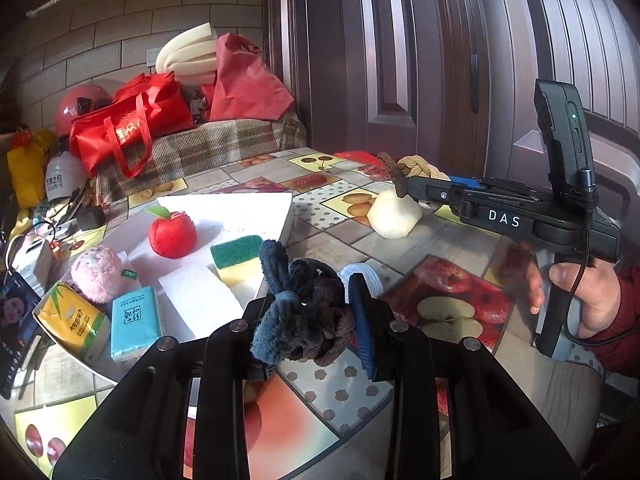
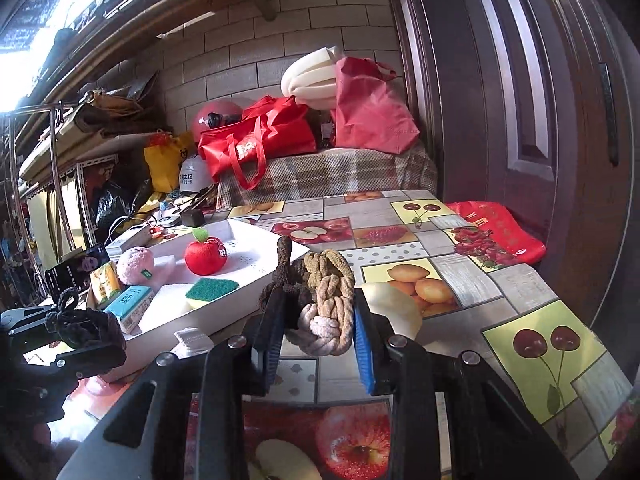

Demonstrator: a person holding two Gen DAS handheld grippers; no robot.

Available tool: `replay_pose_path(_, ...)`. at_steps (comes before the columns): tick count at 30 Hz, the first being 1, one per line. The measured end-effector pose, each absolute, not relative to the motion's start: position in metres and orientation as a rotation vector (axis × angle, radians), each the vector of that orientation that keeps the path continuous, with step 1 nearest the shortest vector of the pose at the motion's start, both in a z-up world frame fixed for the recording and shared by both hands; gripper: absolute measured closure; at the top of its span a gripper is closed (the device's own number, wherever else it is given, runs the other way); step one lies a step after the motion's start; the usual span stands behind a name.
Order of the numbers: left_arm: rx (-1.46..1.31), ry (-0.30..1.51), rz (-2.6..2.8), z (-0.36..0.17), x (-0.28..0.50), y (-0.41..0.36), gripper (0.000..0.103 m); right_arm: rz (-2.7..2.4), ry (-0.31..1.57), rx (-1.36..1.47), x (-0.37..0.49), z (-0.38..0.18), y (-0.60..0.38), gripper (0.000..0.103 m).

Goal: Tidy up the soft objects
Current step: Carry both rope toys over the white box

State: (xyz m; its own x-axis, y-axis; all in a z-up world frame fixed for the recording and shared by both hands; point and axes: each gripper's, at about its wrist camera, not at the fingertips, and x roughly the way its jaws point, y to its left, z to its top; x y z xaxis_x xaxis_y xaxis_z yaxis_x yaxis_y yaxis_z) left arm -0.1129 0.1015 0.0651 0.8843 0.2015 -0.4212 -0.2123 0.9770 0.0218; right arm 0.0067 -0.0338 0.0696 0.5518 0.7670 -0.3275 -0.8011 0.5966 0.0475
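In the left wrist view my left gripper [image 1: 312,318] is shut on a dark blue and brown knotted fuzzy cloth [image 1: 304,300], held above the table just right of the white tray [image 1: 240,208]. My right gripper [image 2: 316,332] is shut on a braided rope knot [image 2: 324,292] of brown, tan and white strands. The tray holds a red plush apple [image 1: 173,234], a pink plush ball [image 1: 96,274], a green and yellow sponge [image 1: 236,256], white foam and tissue packs. The left wrist view also shows the right gripper [image 1: 404,188], held by a hand [image 1: 588,296].
A cream soft lump [image 1: 394,216] and a small white ribbed piece [image 2: 192,338] lie on the fruit-patterned tablecloth. A red packet [image 2: 496,232] lies at the table's far right by the dark door. Red bags [image 2: 260,140], a helmet and foam pile up behind.
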Motion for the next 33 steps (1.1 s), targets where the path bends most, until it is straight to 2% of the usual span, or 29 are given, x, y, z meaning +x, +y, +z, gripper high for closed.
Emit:
replay_pose_path(23, -0.030, 0.333, 0.383, 0.069, -0.132, 0.144, 0.072, 1.030, 0.298, -0.188, -0.031, 0.066, 0.010, 0.071)
replay_pose_path(33, -0.089, 0.289, 0.517, 0.070, -0.145, 0.188, 0.072, 1.086, 0.306, -0.214, -0.042, 0.065, 0.036, 0.071)
